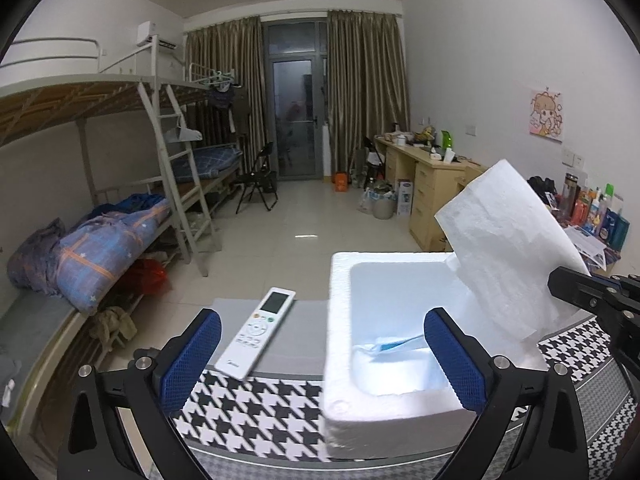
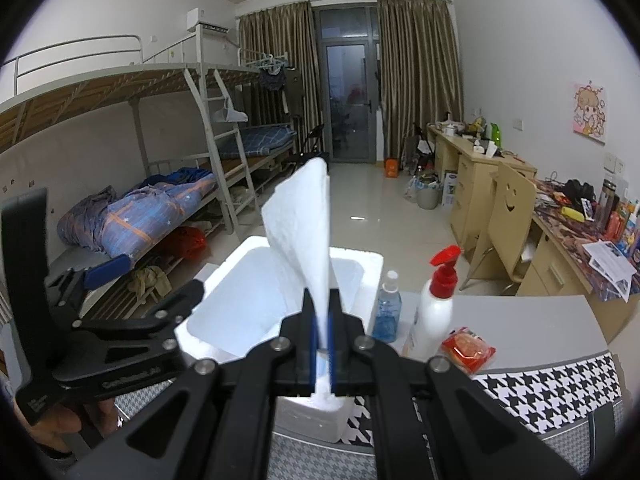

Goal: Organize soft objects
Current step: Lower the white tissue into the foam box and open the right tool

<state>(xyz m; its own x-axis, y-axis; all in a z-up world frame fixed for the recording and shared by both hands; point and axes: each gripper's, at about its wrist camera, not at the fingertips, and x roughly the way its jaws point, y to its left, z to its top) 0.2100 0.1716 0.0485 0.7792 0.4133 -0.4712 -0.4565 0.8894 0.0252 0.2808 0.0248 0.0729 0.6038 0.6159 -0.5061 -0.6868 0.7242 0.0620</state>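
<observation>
A white foam box stands open on the houndstooth-covered table; it also shows in the right wrist view. My right gripper is shut on a soft white foam sheet and holds it upright over the box's near rim. The same sheet rises over the box's right side in the left wrist view, with the right gripper beside it. My left gripper is open and empty, its blue pads astride the box's front left corner. A blue-and-white item lies inside the box.
A white remote control lies left of the box. A blue sanitizer bottle, a white pump bottle with red top and a red snack packet stand right of it. Bunk beds left, desks right.
</observation>
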